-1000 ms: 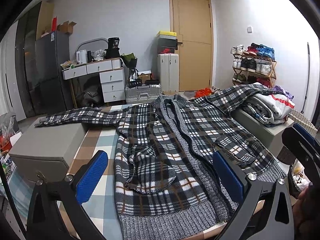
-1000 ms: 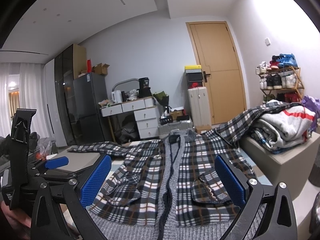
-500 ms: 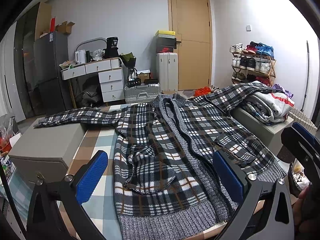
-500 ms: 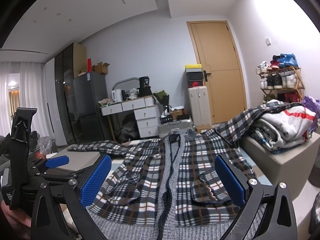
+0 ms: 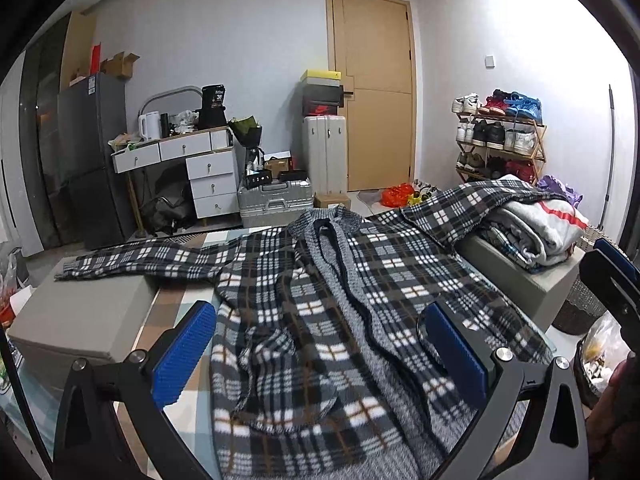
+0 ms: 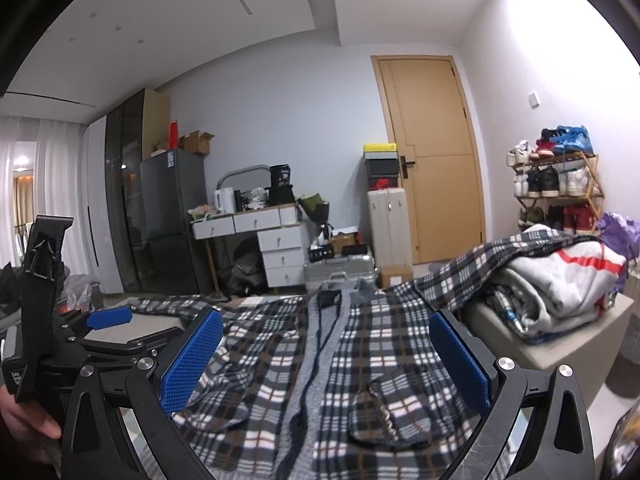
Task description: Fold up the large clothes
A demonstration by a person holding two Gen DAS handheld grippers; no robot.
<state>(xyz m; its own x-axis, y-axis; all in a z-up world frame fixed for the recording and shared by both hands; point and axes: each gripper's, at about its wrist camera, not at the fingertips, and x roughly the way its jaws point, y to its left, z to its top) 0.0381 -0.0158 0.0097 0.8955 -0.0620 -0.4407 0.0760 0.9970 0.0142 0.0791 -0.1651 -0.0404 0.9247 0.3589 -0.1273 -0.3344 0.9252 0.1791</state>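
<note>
A large black, white and grey plaid jacket point(image 5: 328, 304) with a grey knit front band lies spread flat on the table, front side up. Its left sleeve point(image 5: 132, 260) reaches over a grey box, and its right sleeve point(image 5: 472, 204) drapes over a clothes pile. My left gripper point(image 5: 320, 352) hovers open above the jacket's lower hem, nothing between its blue pads. In the right wrist view the same jacket point(image 6: 320, 360) fills the foreground. My right gripper point(image 6: 326, 356) is open over the hem too. The left gripper point(image 6: 108, 318) shows at that view's left edge.
A grey box point(image 5: 80, 320) stands left of the table, another point(image 5: 516, 276) on the right carries a pile of folded clothes point(image 5: 536, 228). Behind are a white desk point(image 5: 184, 168), suitcases point(image 5: 276, 200), a wooden door point(image 5: 376, 88) and a shoe rack point(image 5: 500, 136). A hand point(image 6: 24, 420) holds the left gripper.
Both grippers have stayed open and nearly still. The left wrist view has drifted very slightly; the jacket has not moved.
</note>
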